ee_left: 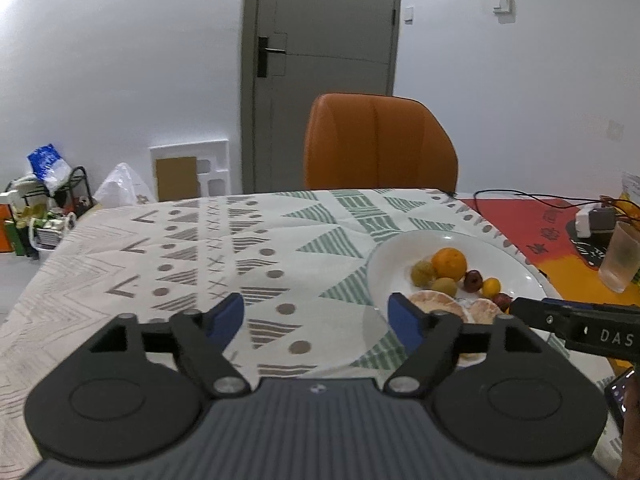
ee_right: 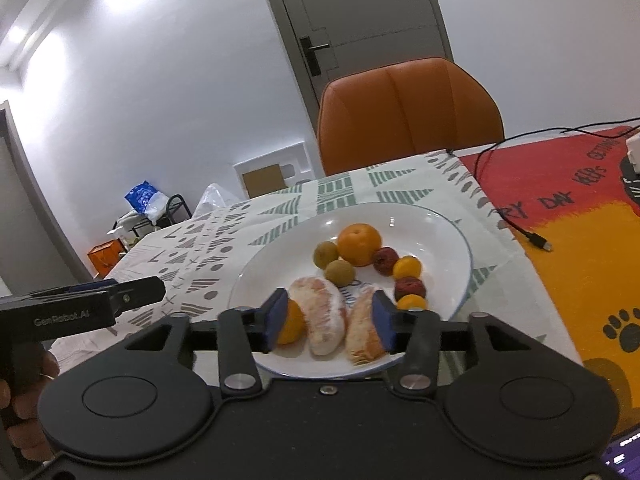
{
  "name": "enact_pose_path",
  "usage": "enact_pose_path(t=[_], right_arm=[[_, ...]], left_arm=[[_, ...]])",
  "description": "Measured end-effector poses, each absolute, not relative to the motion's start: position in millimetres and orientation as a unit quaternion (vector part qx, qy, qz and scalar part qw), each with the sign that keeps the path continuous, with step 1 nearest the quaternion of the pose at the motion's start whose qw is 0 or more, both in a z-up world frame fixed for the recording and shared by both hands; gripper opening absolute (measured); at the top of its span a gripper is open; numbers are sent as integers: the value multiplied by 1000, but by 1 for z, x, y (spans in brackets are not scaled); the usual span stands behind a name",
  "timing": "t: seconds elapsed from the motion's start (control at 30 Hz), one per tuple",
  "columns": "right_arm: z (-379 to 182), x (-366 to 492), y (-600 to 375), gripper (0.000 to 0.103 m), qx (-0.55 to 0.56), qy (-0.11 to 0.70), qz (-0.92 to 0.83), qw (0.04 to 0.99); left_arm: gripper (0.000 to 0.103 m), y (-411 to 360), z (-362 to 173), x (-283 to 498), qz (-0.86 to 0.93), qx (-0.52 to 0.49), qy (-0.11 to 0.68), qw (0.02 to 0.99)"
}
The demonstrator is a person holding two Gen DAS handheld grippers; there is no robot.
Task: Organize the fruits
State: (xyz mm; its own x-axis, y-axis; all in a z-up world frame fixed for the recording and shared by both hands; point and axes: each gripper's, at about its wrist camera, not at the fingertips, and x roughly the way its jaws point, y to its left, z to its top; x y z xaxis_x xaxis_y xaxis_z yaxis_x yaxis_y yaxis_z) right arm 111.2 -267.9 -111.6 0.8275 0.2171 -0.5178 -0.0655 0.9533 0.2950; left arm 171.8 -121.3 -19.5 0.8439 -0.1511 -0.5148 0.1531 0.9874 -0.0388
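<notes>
A white plate (ee_right: pixel 440 232) on the patterned tablecloth holds an orange (ee_right: pixel 359 243), two greenish fruits (ee_right: pixel 339 272), dark red fruits (ee_right: pixel 386 261), small yellow-orange fruits (ee_right: pixel 407 267) and two peeled citrus segments (ee_right: pixel 323 316). My right gripper (ee_right: pixel 329 322) is open over the plate's near rim, and the segments appear between its blue pads without being pressed. My left gripper (ee_left: pixel 316 320) is open over the cloth just left of the plate (ee_left: pixel 400 256), empty. The orange (ee_left: pixel 449 262) shows in the left wrist view too. Each gripper's side is seen in the other's view.
An orange chair (ee_left: pixel 380 144) stands behind the table. A red and yellow mat (ee_right: pixel 580 216) with a black cable (ee_right: pixel 516 224) lies right of the plate. A frosted cup (ee_left: pixel 622 258) and a small white box sit at far right. Clutter lines the floor at left.
</notes>
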Motion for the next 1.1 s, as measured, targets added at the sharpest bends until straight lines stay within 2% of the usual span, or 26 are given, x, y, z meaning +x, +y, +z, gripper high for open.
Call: enact_pose_path(t=[0.2,0.47,0.53,0.8,1.1], right_arm=[[-106,106,-257,65,128,279,82,948],[-94,93,-246,90,123,268,92,951],[-92,89,-244,92,123,269,94,951],[-83,75,-239,103,120,264,99,952],[-76,59,-240,103,121,268,90,952]], left_arm=[[89,-110,-14,162,-65,-4,266,962],[92,-98,-8,148,-41,-4,281,959],[97,-96,-7,141,-35,1,277,960],[98,-88,1,118,-28,-2,275,961],[98,-82,5,97,-22,-2,275,961]])
